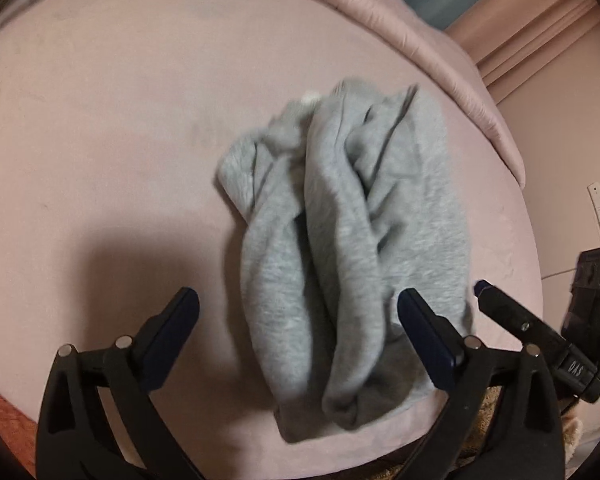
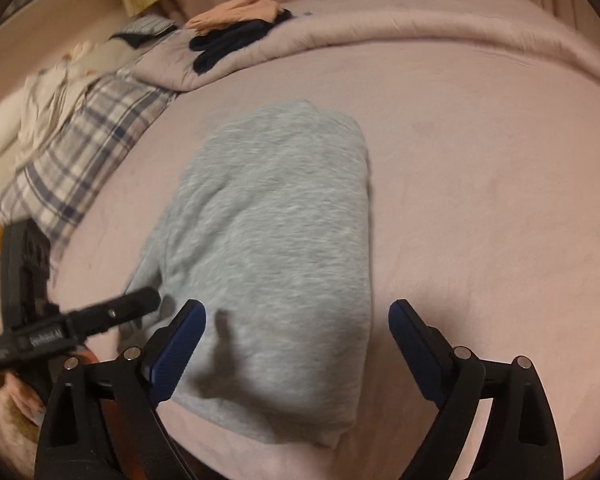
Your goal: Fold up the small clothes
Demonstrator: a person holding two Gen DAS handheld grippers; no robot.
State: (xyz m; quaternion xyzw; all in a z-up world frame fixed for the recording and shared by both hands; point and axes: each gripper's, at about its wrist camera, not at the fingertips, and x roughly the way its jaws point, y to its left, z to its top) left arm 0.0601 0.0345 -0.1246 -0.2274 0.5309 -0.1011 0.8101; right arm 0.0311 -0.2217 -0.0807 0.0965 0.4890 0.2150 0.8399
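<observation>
A small grey knit garment (image 1: 340, 248) lies bunched in long folds on the pink bed sheet (image 1: 120, 140). My left gripper (image 1: 298, 308) is open and empty, just above the garment's near part, its right finger over the cloth. In the right wrist view the same garment (image 2: 276, 248) looks smoother, folded over lengthwise. My right gripper (image 2: 296, 320) is open and empty above the garment's near edge. The right gripper also shows at the right edge of the left wrist view (image 1: 540, 328). The left gripper shows at the left of the right wrist view (image 2: 72, 328).
A rolled pink duvet (image 2: 420, 28) runs along the far side of the bed. A plaid pillow (image 2: 72, 168), white cloth (image 2: 40, 96), and dark and peach clothes (image 2: 228, 36) lie at the far left. The bed's edge is close in front of me.
</observation>
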